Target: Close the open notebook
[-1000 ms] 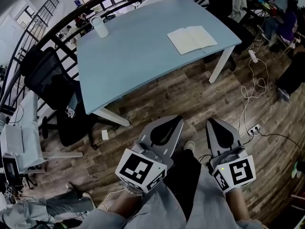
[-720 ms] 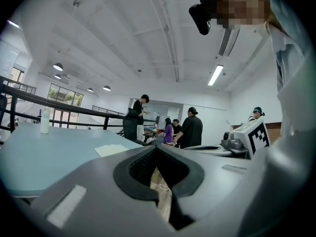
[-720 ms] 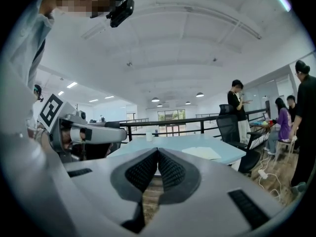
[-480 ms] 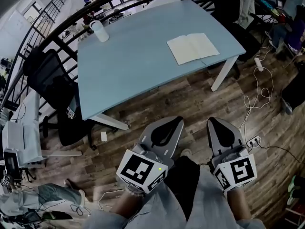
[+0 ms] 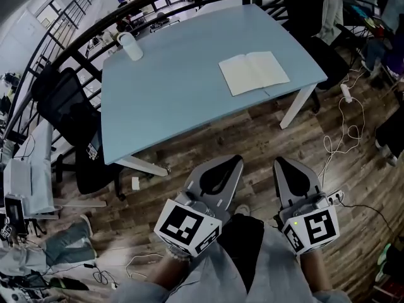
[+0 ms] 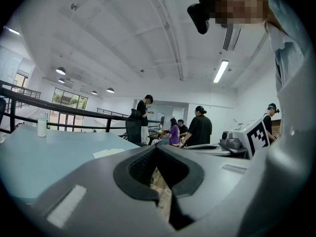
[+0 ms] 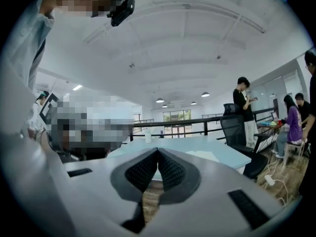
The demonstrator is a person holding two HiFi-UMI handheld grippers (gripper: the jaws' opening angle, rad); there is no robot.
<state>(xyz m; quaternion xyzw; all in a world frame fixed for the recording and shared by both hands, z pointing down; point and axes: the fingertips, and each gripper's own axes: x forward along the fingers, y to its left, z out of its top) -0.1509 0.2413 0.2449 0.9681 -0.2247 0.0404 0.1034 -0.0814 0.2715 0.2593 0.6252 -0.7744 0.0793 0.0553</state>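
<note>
Notebook (image 5: 254,72): is laid open, pages up, near the right front corner of the pale blue surface (image 5: 170,100).
Left hand-held gripper (image 5: 235,164): the jaws are pressed together and nothing is pinched; it is seen above the wooden floor (image 5: 252,137), well apart from the surface.
Right hand-held gripper (image 5: 279,164): the jaws are pressed together too, empty, beside the left one.
Cup (image 5: 130,45): is placed at the far left corner.

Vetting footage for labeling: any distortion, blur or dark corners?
Head view: strong fisheye, table edges bow, notebook sharp, evenly lit. Left gripper view: round black vignette, left tool fills the bottom. Right gripper view: same vignette, right tool likewise.
</note>
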